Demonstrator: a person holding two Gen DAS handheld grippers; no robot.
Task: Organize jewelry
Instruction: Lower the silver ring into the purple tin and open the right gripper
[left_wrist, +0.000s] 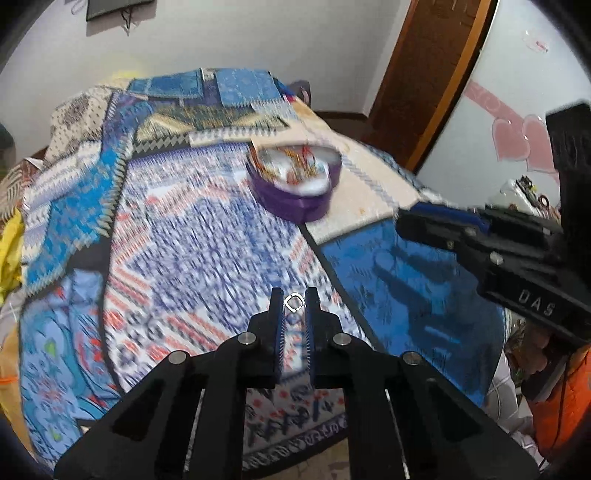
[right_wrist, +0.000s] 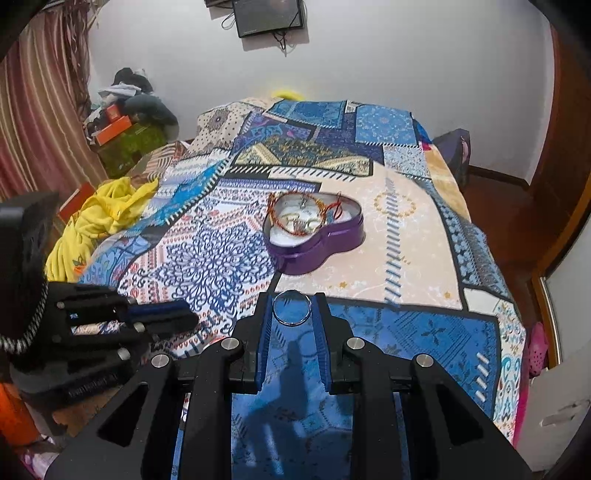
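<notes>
Both grippers hover over the patchwork bedspread (right_wrist: 399, 236), the left gripper (left_wrist: 293, 302) pinching a small ring (left_wrist: 293, 302), the right gripper (right_wrist: 292, 308) clamping a bangle (right_wrist: 292, 307), seemingly bound for the far purple heart-shaped tin (right_wrist: 314, 236).

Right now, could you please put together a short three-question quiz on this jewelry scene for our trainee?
1. True or false: the left tongs hold a small silver ring.
2. What do the right tongs grip? A) a bangle B) a necklace C) a coin
3. What shape is the purple tin on the patterned bedspread, and is it open or lidded?

Key: 1 true. 2 A: a silver bangle sits between the pads. 3 heart-shaped and open, with red-and-gold bangles already inside.
</notes>
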